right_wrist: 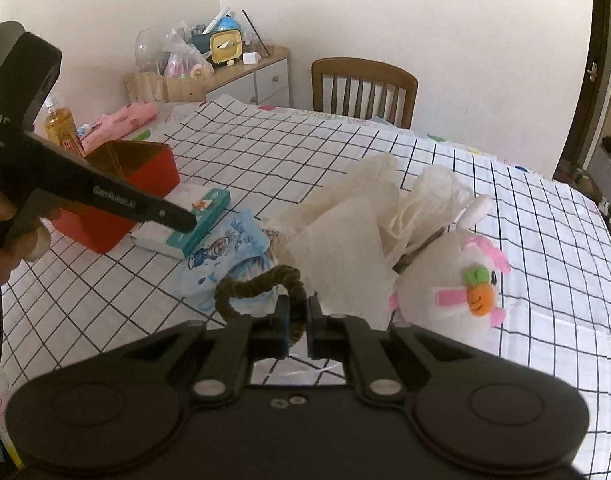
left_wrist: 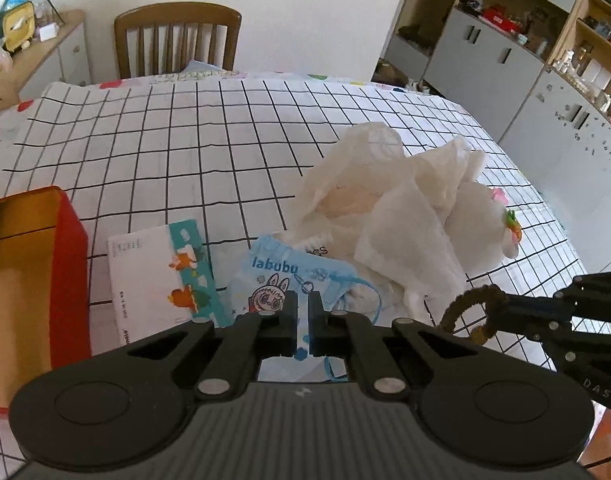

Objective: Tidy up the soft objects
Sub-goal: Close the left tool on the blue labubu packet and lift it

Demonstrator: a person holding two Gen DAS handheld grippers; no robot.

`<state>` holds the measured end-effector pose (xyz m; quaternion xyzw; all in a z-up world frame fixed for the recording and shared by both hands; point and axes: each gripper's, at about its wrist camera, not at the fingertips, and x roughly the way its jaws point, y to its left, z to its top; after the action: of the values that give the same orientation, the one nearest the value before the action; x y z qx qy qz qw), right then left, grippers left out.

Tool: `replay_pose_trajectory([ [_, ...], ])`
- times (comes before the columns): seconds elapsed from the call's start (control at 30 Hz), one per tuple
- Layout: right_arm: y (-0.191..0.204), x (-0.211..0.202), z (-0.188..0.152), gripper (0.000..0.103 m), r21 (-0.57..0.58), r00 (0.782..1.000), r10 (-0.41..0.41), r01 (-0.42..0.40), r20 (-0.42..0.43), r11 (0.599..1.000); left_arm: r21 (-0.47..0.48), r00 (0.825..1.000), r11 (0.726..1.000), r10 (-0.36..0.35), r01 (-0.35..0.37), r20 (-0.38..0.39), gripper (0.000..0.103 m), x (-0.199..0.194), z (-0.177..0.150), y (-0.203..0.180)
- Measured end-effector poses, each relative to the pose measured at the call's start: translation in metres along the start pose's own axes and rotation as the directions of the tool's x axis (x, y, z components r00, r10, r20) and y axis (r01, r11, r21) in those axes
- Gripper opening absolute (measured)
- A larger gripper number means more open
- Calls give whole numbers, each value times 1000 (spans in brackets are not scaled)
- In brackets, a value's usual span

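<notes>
My right gripper [right_wrist: 298, 312] is shut on a brown fuzzy hair tie [right_wrist: 261, 286] and holds it above the table; the tie [left_wrist: 471, 306] and that gripper [left_wrist: 501, 312] show at the right of the left wrist view. My left gripper [left_wrist: 302, 308] has its jaws nearly closed with nothing between them, hovering over a blue "labubu" pouch [left_wrist: 293, 276]. Beside the pouch lies a pile of white cloths [left_wrist: 393, 208], a white plush rabbit [right_wrist: 453, 280] with a carrot, and a white and teal packet [left_wrist: 161, 276]. The red open box [left_wrist: 33, 280] stands at the left.
The table has a white black-grid cloth [left_wrist: 165, 148]. A wooden chair [left_wrist: 177, 40] stands at the far side. A cluttered sideboard [right_wrist: 241, 68] is behind on the left. Shelves and cabinets [left_wrist: 525, 52] line the right wall. A pink cloth and an orange bottle [right_wrist: 61, 124] sit beyond the box.
</notes>
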<state>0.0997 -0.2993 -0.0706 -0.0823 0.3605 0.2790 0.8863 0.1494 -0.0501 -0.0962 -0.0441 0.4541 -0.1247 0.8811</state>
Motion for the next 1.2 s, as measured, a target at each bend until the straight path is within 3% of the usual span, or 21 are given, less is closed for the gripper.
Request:
replay_pose_trajectory([
  [0.1, -2, 0, -3, 7, 15, 1000, 0, 0, -6, 1000, 32, 1000, 999, 8, -7, -15, 5, 10, 5, 2],
  [0.2, -5, 1, -4, 7, 28, 1000, -8, 9, -12, 1000, 51, 1000, 999, 10, -8, -29, 16, 19, 9, 8],
  [0.27, -7, 2, -4, 7, 50, 1000, -15, 16, -18, 999, 52, 999, 999, 4, -2, -41, 46, 26, 10, 14],
  [0.33, -8, 3, -5, 7, 62, 1000, -18, 20, -25, 998, 55, 999, 998, -5, 8, -48, 68, 31, 12, 19],
  [0.7, -10, 12, -1, 7, 84, 997, -50, 55, -54, 995, 131, 985, 981, -129, 143, -114, 68, 63, 22, 24],
  [0.87, -12, 14, -1, 7, 103, 997, -60, 66, -58, 992, 154, 987, 978, -126, 140, -97, 83, 69, 29, 27],
  [1.2, -16, 15, -2, 7, 139, 995, -75, 83, -65, 987, 170, 985, 975, -121, 142, -124, 84, 87, 28, 24],
])
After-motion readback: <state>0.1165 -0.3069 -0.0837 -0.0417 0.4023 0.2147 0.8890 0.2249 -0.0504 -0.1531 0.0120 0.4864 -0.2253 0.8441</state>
